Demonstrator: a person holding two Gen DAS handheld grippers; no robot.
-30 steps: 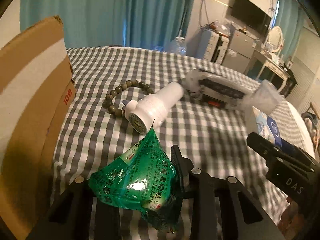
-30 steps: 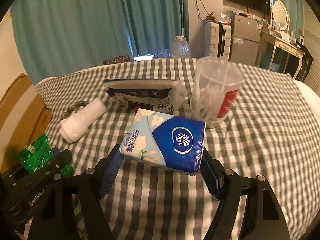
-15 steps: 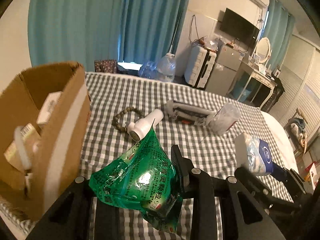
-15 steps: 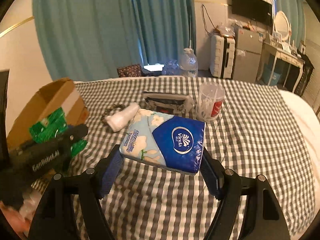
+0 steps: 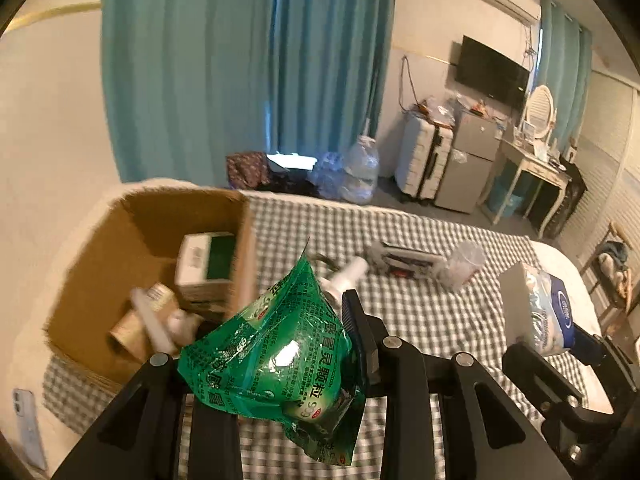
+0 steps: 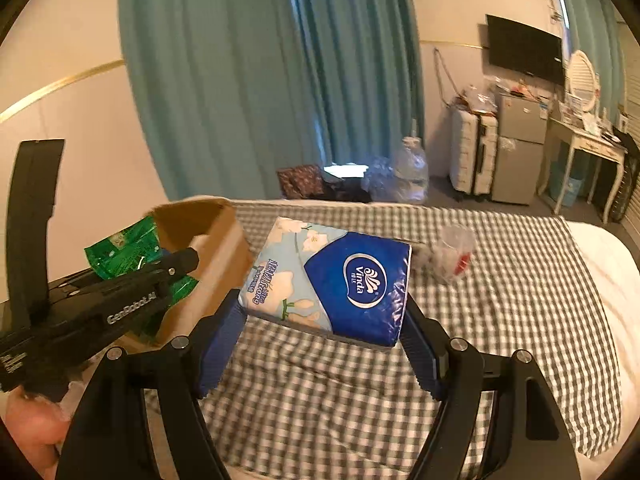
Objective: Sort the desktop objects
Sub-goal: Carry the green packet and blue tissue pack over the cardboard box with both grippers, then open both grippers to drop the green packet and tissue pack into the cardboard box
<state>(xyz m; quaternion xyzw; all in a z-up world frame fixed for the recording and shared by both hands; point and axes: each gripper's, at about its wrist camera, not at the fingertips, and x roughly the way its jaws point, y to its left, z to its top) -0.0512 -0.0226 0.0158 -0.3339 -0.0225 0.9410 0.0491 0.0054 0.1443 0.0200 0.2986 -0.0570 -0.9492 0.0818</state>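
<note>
The left hand-held gripper (image 5: 280, 356) pinches a green packet (image 5: 276, 344) above the cardboard box (image 5: 240, 240); the right hand-held gripper (image 6: 320, 320) squeezes a tissue pack (image 6: 332, 280). The slippery packet could slide out and miss the box

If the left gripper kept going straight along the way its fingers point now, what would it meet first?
Probably the checked cloth just right of the cardboard box, near the white bottle. The left gripper, shut on the green sachet, points down past it; depth is unclear.
</note>
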